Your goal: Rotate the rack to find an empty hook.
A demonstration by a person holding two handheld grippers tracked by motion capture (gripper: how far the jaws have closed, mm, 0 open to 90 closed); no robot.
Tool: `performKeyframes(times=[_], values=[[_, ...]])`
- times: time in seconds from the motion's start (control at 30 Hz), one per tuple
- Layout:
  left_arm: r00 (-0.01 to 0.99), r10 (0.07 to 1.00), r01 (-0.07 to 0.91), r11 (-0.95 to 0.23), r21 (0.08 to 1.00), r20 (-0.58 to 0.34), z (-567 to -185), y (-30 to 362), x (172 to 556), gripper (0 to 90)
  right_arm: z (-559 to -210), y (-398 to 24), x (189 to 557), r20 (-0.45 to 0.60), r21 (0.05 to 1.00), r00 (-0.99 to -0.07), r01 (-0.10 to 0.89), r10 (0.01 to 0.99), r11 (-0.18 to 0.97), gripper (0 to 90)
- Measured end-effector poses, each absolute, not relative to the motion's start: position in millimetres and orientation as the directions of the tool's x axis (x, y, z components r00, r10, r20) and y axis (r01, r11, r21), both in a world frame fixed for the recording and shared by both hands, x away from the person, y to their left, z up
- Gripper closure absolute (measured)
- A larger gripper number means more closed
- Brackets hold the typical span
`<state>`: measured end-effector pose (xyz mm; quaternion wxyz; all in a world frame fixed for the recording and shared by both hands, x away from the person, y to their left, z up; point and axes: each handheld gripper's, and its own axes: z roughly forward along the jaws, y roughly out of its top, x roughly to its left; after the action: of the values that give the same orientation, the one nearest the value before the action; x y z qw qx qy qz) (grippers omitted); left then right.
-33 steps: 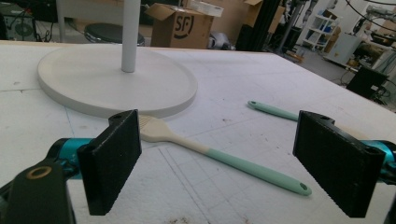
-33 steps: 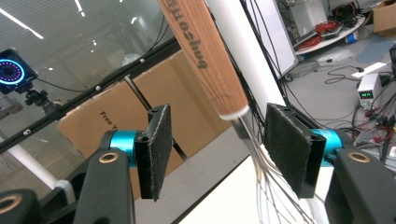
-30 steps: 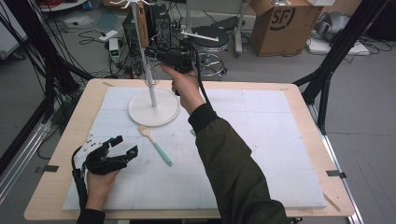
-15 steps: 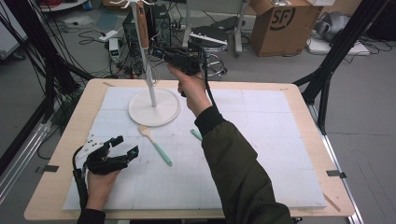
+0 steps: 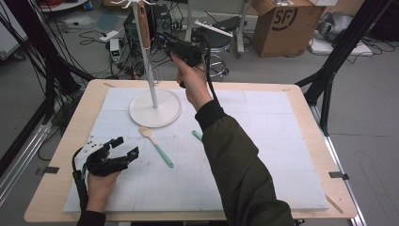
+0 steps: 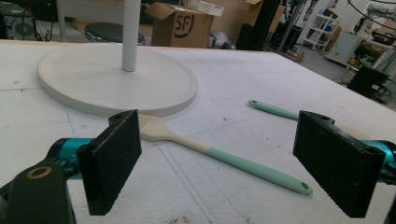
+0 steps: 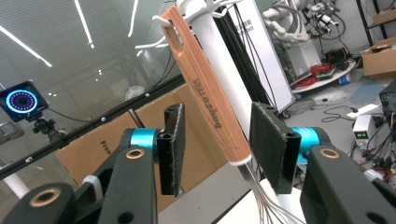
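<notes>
- High view: the left gripper [image 5: 123,151] rests open on the table; the mint-handled spatula [image 5: 157,146] lies just ahead.
- The right gripper [image 7: 223,148], nearer, has just been closing around the whisk's wooden handle [image 7: 208,93], which hangs steeply tilted from the rack [image 5: 151,70]; contact unclear.
- The wires are cut off below.

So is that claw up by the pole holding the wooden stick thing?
Not quite yet. The right gripper has its jaws around the wooden handle of a whisk hanging on the stand, and they have just been closing, but gaps still show. The left gripper holds nothing.
</notes>
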<state>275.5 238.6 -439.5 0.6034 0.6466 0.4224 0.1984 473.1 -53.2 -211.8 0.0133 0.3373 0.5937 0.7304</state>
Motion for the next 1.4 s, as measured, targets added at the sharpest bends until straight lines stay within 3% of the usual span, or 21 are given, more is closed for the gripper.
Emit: performKeyframes(times=[0.53, 1.4], values=[[0.566, 0.781, 0.312, 0.095, 0.945, -0.265, -440.5, 239.0, 276.8, 15.9, -191.8, -43.1, 481.7, 0.468, 0.876, -0.788, 0.353, 0.400, -0.329, 89.1], [0.580, 0.763, 0.316, 0.113, 0.942, -0.286, -441.1, 238.5, 277.1, 15.9, -185.7, -39.1, 505.9, 0.532, 0.814, -0.756, 0.335, 0.380, -0.474, 90.0]])
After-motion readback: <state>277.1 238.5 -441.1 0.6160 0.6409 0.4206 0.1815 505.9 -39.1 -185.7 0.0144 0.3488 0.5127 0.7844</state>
